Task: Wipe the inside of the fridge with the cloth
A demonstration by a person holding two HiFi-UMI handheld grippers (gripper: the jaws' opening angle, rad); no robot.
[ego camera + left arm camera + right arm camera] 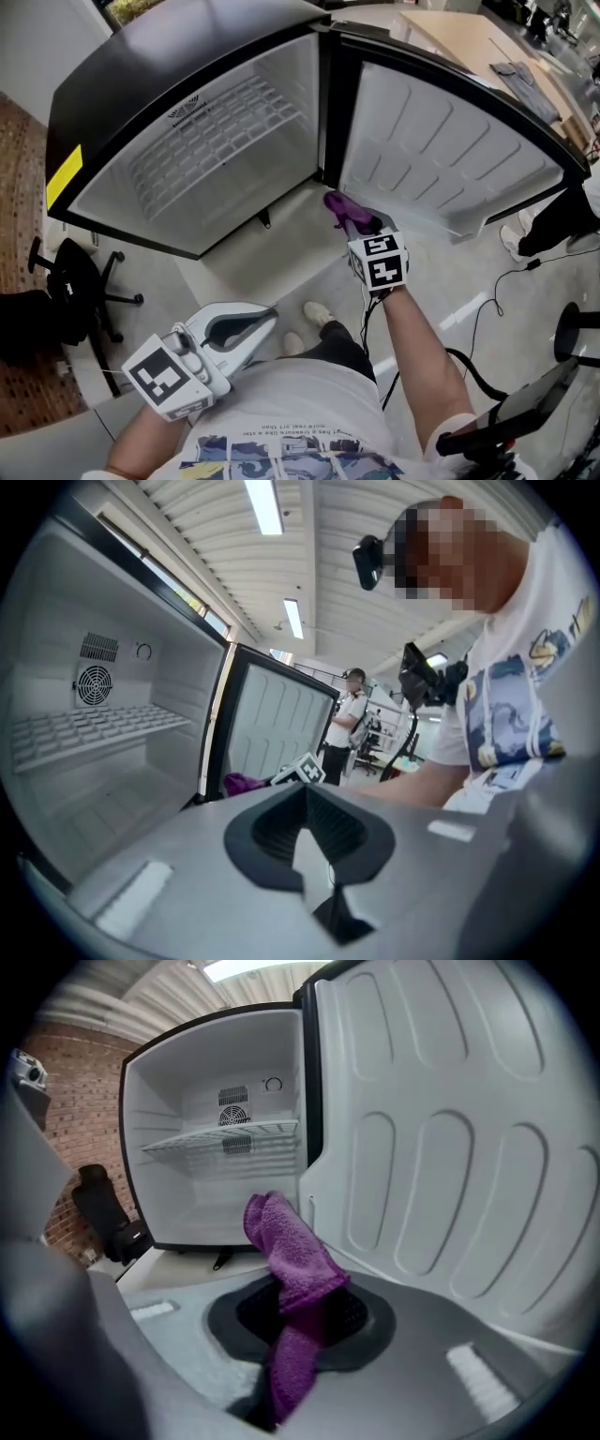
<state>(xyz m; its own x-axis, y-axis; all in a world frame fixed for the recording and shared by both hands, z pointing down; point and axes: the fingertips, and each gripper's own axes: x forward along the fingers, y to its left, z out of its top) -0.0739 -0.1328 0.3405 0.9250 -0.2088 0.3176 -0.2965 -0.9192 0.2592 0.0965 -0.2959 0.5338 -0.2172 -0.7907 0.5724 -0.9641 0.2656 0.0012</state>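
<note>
Holds a purple cloth clamped in the right gripper, jaws shut on its middle; a folded wad sticks out past the tips and a tail hangs back toward the camera. Holds that gripper out at arm's length, the purple cloth leading, near the low corner where the open door meets the cabinet of the black mini fridge. Cannot tell whether fabric touches plastic there.

Ahead and to the left of the right gripper: the white cavity, with a wire shelf across it and a fan grille on the back wall above the shelf. Close on its right side: the ribbed inner face of the door.

Carries the left gripper low by the waist, well back from the fridge and behind the right one. Shows its jaws drawn together on nothing, with only a thin sliver of light between the black pads.

Off to the left of the left gripper: a black office chair. Far beyond its tips, past the door edge: a bystander.
</note>
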